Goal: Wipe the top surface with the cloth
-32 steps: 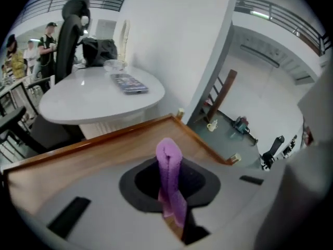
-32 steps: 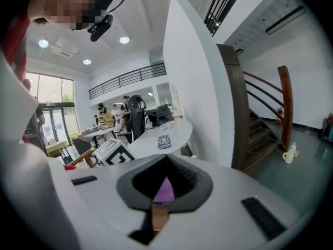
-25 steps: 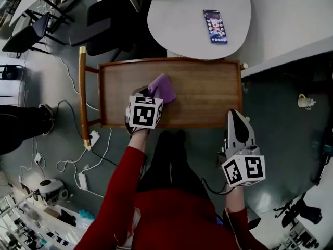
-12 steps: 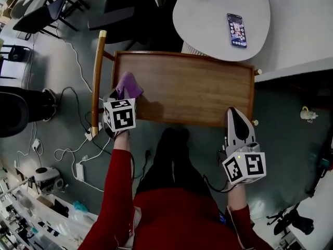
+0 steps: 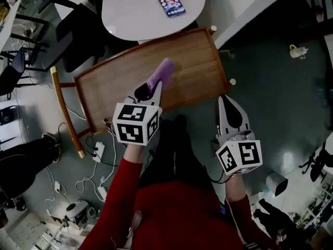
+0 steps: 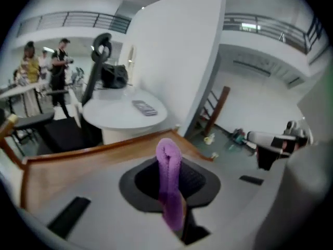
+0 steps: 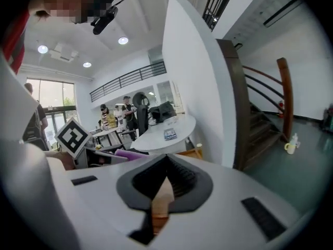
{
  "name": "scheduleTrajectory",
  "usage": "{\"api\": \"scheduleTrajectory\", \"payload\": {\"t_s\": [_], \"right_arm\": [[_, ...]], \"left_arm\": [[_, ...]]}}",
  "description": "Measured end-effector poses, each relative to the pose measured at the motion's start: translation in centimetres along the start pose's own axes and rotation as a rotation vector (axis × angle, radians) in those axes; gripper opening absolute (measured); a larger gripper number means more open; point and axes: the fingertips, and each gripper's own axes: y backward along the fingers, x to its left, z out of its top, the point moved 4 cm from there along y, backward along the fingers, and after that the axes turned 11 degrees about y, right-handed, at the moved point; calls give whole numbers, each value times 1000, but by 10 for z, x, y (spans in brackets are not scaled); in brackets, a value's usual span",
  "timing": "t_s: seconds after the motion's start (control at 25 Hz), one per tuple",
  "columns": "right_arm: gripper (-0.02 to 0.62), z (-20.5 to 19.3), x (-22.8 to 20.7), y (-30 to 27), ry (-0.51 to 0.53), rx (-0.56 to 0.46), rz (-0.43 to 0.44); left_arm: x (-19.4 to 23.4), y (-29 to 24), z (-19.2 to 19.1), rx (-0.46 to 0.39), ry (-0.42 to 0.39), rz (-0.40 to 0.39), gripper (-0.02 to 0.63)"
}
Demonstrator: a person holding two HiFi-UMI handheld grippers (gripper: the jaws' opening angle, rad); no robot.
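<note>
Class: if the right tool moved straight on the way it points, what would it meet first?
Likely the near rim of the wooden table, ahead of the right tool; depth unclear.

A rimmed wooden top [image 5: 192, 61] stands on the grey floor [image 5: 270, 87]; beyond the wooden top a white round table [image 5: 135, 9] carries a phone [image 5: 169, 1], and cables [image 5: 83, 184] lie on the floor by its left end
</note>
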Motion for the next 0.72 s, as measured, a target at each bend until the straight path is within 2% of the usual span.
{"api": "scheduleTrajectory", "payload": {"t_s": [0.08,0.12,0.2,0.28,0.36,0.48,0.6,0.72], "right_arm": [[12,-4,-19,22,-24,-7,-85],[12,-5,-27,32,-33,-12,-120],[12,-9,-40,49,-47,-18,-175],[12,-12,-46,64,-54,-20,-212],[12,-11,-46,73,-55,-22,-226],[12,-7,-49,73,-50,-25,-205],[12,-4,-53,64,-35,-15,-143],[12,0,-42,45,-8,5,-56]], "left_arm": [[-55,-38,1,59,34,-185,52],[-79,-54,0,91,45,-251,53],[-117,-83,-8,162,57,-328,52],[-139,-102,-23,235,70,-358,52],[-148,-110,-36,289,71,-354,52],[-148,-119,-45,315,46,-305,52],[-134,-125,-51,316,31,-219,52],[-95,-108,-59,297,45,-112,52]]}}
